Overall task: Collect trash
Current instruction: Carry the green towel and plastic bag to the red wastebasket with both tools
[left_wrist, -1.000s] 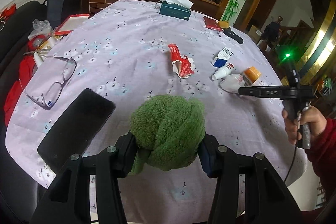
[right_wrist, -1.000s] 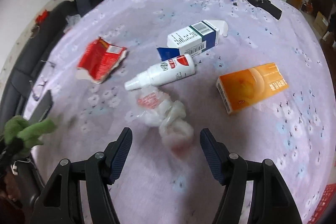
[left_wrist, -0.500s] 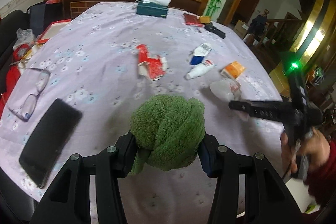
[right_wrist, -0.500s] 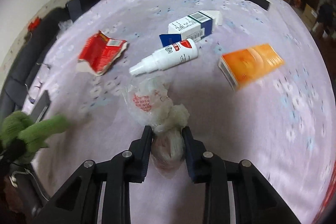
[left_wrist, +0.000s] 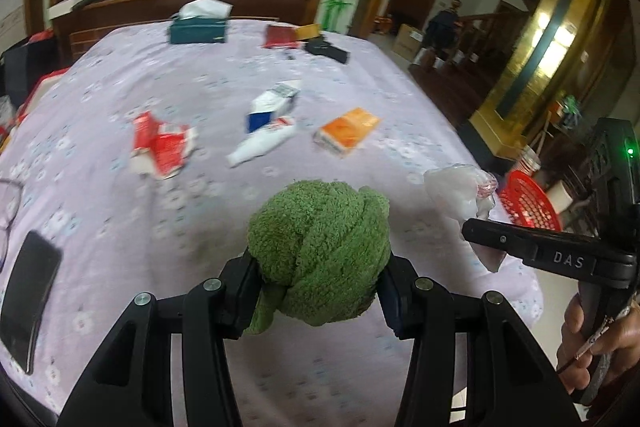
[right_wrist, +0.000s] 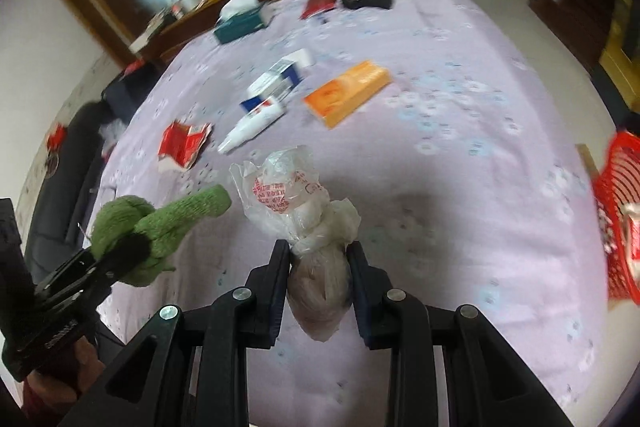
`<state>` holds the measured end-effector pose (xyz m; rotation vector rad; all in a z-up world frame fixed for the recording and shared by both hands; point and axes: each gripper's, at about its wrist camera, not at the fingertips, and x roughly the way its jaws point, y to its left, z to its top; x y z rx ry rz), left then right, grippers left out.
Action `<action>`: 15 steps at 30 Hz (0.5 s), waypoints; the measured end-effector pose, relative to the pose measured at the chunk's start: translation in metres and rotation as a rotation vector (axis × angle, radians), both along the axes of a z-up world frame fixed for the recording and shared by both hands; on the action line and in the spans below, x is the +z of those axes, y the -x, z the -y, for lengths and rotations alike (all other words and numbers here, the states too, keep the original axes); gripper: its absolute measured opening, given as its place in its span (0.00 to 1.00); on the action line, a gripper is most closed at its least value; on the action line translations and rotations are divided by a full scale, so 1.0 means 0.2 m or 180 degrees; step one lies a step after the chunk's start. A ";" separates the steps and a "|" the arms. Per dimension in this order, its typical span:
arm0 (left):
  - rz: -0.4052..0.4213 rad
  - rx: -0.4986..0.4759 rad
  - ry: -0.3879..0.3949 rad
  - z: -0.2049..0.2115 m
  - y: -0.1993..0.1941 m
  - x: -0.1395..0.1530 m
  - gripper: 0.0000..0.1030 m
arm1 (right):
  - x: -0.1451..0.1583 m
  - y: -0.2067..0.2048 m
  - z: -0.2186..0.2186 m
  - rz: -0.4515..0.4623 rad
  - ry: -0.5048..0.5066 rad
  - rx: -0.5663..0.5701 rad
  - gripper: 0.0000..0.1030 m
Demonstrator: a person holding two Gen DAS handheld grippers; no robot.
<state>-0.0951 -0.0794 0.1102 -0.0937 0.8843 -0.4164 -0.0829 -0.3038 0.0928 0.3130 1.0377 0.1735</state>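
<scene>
Right now, by label:
Right gripper (right_wrist: pixel 318 259): clenched on a knotted clear plastic bag (right_wrist: pixel 298 203), lifted off the table (right_wrist: pixel 460 155).
Left gripper (left_wrist: pixel 318 277): grasping a balled green towel (left_wrist: pixel 320 247).
Basket: red basket (right_wrist: pixel 618 211) at three o'clock of the bag, beyond the table edge.
Litter at twelve o'clock: white bottle (right_wrist: pixel 252 125), orange box (right_wrist: pixel 346 93), blue-white carton (right_wrist: pixel 276 81).
Eleven o'clock: torn red wrapper (right_wrist: pixel 182 143).
Left view, eight o'clock: black phone (left_wrist: pixel 28 297).

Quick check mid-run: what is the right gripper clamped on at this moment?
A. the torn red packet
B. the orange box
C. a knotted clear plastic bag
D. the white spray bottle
C: the right gripper is shut on the knotted plastic bag, lifted off the purple tablecloth.
</scene>
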 end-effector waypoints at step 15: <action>0.0084 -0.0338 0.0004 0.47 0.05 0.09 0.48 | 0.08 0.19 0.43 0.0063 -0.0071 -0.0343 0.30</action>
